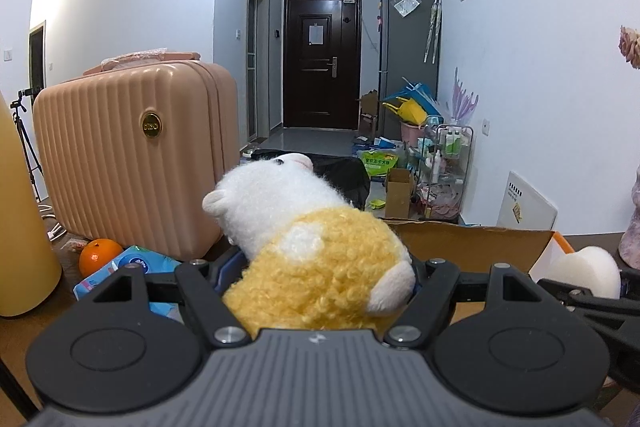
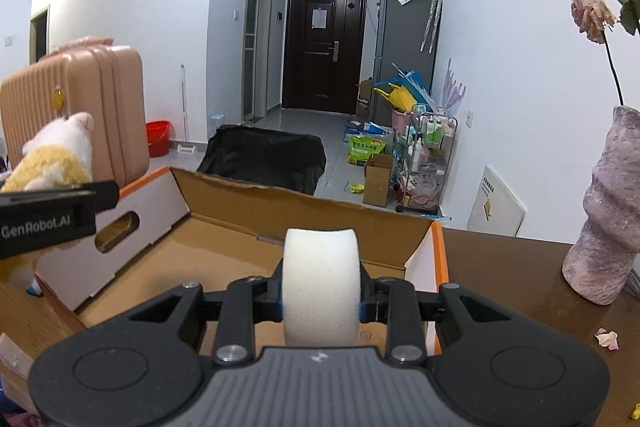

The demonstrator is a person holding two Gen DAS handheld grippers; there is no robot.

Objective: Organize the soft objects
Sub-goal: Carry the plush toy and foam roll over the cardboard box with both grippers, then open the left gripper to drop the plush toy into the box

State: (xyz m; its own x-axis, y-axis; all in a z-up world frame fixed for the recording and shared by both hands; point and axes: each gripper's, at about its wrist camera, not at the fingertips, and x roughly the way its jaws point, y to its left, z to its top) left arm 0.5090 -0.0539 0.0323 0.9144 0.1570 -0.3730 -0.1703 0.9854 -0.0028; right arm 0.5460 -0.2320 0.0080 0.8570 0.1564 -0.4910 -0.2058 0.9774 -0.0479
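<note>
The left tongs (image 1: 320,279) are clamped on a yellow-and-white plush toy (image 1: 308,247), held up off the worktop (image 2: 520,291) at about nine o'clock of the open cardboard box (image 2: 248,227). The right tongs (image 2: 320,301) squeeze a white foam block (image 2: 320,279) over the box's inside. A peach suitcase (image 1: 132,155) stands behind the toy, apparently on the worktop. A mauve vase (image 2: 604,227) sits at three o'clock.

We note a yellow-and-white plush toy (image 1: 316,251), a plain white sponge (image 2: 320,279), a brown cardboard box (image 2: 280,219) with orange edging, and a ribbed peach suitcase (image 1: 132,151).
</note>
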